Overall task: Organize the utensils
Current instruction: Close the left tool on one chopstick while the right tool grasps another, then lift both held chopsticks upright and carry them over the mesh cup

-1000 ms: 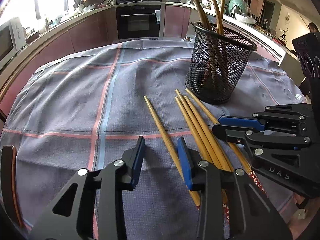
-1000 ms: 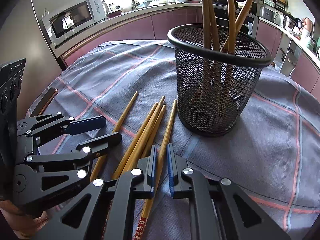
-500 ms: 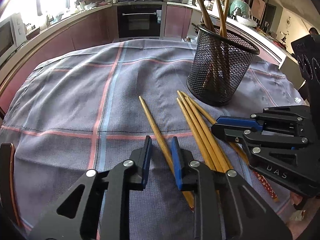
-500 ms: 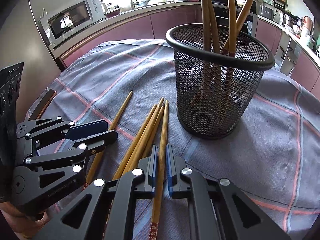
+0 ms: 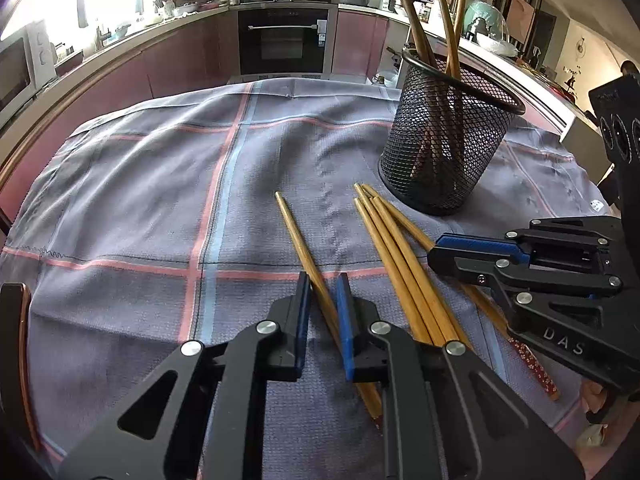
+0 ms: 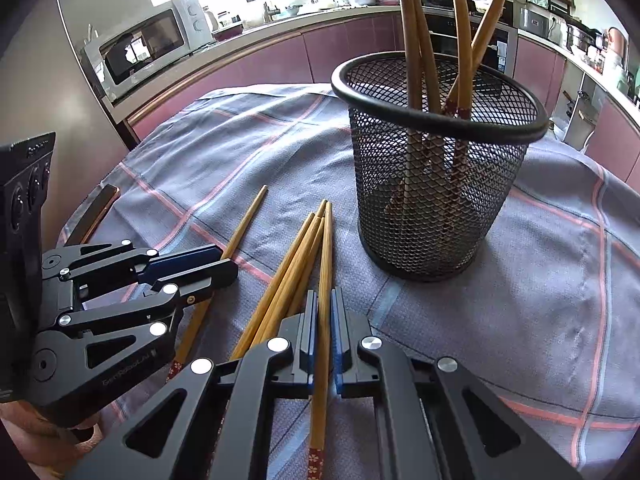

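This is a kitchen with pink cupboards, a black oven and a white microwave. The worktop is covered by a grey cloth with pink and blue lines.

A black mesh cup stands on the cloth with a few chopsticks already in it. More chopsticks lie just beside it: one lone chopstick, a loose bunch, and one more chopstick next to the bunch.

The left tongs have just been closing on the lone chopstick, and the blue pads now sit tight against its sides. The right tongs are squeezed shut on the chopstick beside the bunch, nearer its thick end.

The sticks look light, stiff and smooth, so they could slip or spin if held loosely. A good place to hold is a bit back from the middle, toward the thick end, so the thin tip can swing up and drop into the cup. They will not break easily.

Pale letters "DAS" can be read on the right tongs. Other small writing on the left tongs is too blurry to read.
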A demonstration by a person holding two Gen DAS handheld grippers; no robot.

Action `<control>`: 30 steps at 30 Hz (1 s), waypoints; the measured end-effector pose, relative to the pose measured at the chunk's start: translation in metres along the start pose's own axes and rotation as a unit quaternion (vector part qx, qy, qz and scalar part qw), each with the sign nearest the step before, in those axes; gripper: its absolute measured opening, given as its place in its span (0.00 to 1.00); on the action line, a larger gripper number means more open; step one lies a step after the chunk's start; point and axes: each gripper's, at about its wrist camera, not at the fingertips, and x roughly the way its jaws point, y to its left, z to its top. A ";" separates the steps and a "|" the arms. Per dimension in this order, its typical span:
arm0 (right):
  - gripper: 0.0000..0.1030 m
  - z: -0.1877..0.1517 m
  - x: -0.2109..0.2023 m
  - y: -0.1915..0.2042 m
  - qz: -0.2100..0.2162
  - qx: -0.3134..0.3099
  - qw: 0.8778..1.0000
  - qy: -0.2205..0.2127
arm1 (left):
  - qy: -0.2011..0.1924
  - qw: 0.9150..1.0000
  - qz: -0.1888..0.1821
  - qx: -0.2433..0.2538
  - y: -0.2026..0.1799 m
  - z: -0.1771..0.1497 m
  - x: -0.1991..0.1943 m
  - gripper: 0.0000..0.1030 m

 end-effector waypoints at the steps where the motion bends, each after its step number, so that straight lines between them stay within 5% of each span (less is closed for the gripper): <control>1: 0.05 0.000 -0.002 0.000 0.000 0.000 1.000 -0.003 | 0.000 1.000 0.000 -0.001 0.000 0.000 0.000 0.13; 30: 0.05 0.006 -0.042 0.003 0.027 -0.013 0.997 -0.064 | -0.030 0.999 -0.027 -0.016 -0.005 0.014 -0.028 0.07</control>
